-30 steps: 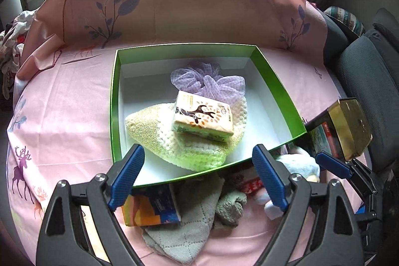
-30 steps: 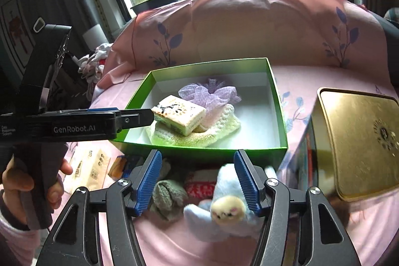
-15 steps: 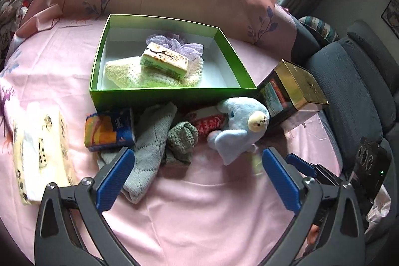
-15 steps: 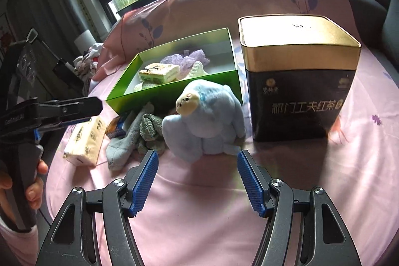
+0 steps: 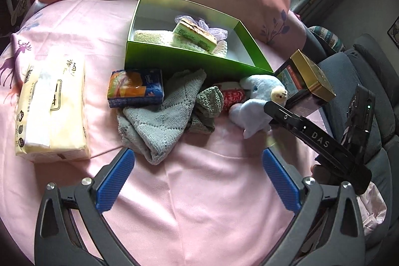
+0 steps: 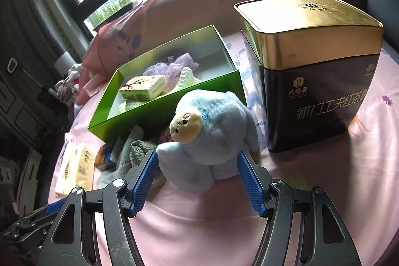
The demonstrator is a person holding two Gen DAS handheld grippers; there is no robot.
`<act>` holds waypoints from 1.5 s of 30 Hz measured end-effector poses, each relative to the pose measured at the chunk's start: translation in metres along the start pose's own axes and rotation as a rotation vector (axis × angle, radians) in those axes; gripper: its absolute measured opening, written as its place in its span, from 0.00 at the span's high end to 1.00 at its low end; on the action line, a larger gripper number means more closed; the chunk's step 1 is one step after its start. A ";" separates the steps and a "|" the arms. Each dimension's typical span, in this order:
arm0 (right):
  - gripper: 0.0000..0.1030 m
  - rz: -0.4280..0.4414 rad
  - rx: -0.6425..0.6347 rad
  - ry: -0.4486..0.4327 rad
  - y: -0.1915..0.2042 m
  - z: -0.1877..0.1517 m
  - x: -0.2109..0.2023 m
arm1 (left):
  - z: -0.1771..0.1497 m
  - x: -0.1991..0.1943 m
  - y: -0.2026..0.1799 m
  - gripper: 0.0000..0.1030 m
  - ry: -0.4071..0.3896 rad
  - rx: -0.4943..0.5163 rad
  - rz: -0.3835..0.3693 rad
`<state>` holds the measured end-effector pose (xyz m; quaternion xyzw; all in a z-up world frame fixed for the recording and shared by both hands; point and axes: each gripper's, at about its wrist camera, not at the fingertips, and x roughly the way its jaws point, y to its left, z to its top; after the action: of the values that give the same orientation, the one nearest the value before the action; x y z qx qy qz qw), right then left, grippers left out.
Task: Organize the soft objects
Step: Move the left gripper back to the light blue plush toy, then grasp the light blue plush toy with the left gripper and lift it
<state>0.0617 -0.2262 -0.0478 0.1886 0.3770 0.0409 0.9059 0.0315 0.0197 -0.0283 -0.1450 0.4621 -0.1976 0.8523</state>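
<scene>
**Right gripper straddling the plush, left gripper wide over bare cloth**

My right gripper (image 6: 197, 178) had its jaws partly apart, one blue pad on each side of the light-blue plush toy (image 6: 212, 138). The toy's lower body sat between the pads, and I could not tell whether they pressed on it or only flanked it. Just behind the toy stood the green box (image 6: 174, 111), already holding a small tissue pack (image 6: 144, 89), a cream knitted piece (image 6: 187, 77) and a lilac mesh puff (image 6: 172, 66). To the toy's right stood the black and gold tin (image 6: 316, 81), near but apart.

My left gripper (image 5: 197, 178) was spread as wide as it goes with nothing between the pads, only the pink cloth of the desk (image 5: 199, 191). Just ahead of it lay a grey knitted cloth (image 5: 162, 114), with an orange and blue tissue pack (image 5: 136, 87) resting on its far edge. A large yellow tissue pack (image 5: 52, 109) lay well to the left.
</scene>
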 end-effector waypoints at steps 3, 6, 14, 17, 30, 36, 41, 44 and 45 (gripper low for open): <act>0.35 -0.045 0.040 -0.009 0.004 0.003 0.009 | 0.002 -0.002 0.007 0.01 -0.007 -0.010 -0.017; 0.35 -0.094 0.072 -0.038 0.008 0.006 0.013 | 0.002 -0.002 0.014 0.01 -0.011 -0.020 -0.023; 0.46 -0.131 0.137 -0.058 -0.005 0.006 0.020 | -0.001 0.002 0.025 0.01 0.002 -0.038 -0.030; 0.49 -0.070 0.116 -0.055 -0.010 0.002 0.010 | -0.001 0.005 0.024 0.01 0.015 -0.038 -0.030; 0.47 0.225 -0.164 0.117 0.008 -0.053 -0.055 | -0.005 0.016 -0.026 0.01 0.082 0.028 -0.147; 0.33 0.200 -0.224 0.171 0.010 -0.072 -0.053 | -0.016 0.031 -0.048 0.01 0.136 0.059 -0.139; 0.28 0.202 -0.240 0.189 0.009 -0.078 -0.052 | -0.020 0.036 -0.063 0.01 0.153 0.105 -0.112; 0.28 0.200 -0.230 0.220 0.009 -0.083 -0.045 | -0.020 0.041 -0.069 0.01 0.159 0.113 -0.118; 0.28 0.192 -0.237 0.211 0.010 -0.084 -0.044 | -0.021 0.043 -0.070 0.02 0.163 0.112 -0.122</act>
<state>-0.0281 -0.2006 -0.0688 0.1103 0.4428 0.1910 0.8691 0.0213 -0.0639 -0.0407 -0.1083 0.5084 -0.2857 0.8051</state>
